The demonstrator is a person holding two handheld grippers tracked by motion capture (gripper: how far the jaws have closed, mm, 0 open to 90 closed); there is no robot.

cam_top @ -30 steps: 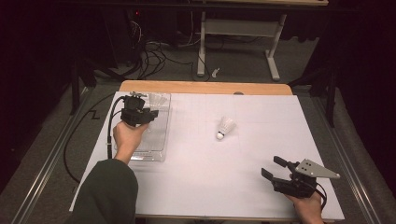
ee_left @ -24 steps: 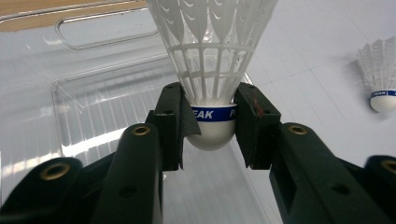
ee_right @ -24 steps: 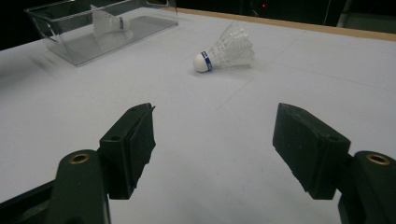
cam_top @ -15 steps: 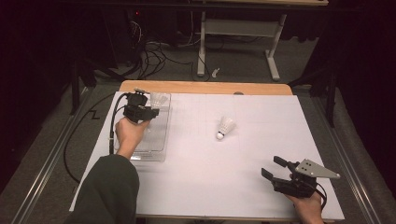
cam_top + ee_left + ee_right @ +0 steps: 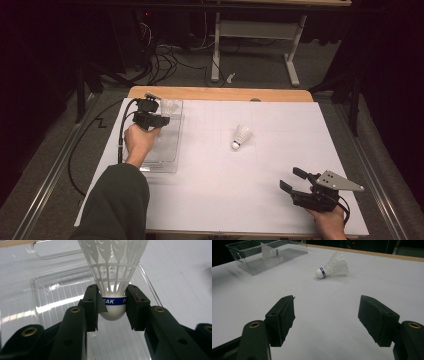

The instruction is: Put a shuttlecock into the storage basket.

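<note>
My left gripper (image 5: 113,311) is shut on the white cork base of a shuttlecock (image 5: 113,277) with a blue band, its feather skirt pointing away from me. It hangs over the clear plastic tray (image 5: 50,302). In the high view that left gripper (image 5: 160,117) is above the far end of the tray (image 5: 167,150), at the table's left. A second shuttlecock (image 5: 241,136) lies on its side in the middle of the white table. My right gripper (image 5: 292,179) rests near the front right edge, open and holding nothing. The right gripper view has the lying shuttlecock (image 5: 333,268) well ahead of its jaws.
The white sheet (image 5: 260,190) covers the table, with a wooden strip (image 5: 220,93) along the far edge. The left gripper's black cable (image 5: 120,145) trails off the left side. A metal stand (image 5: 250,30) and cables sit on the floor beyond.
The left hand has edged slightly toward the far end of the tray, still gripping the shuttlecock. The right hand has not moved.
</note>
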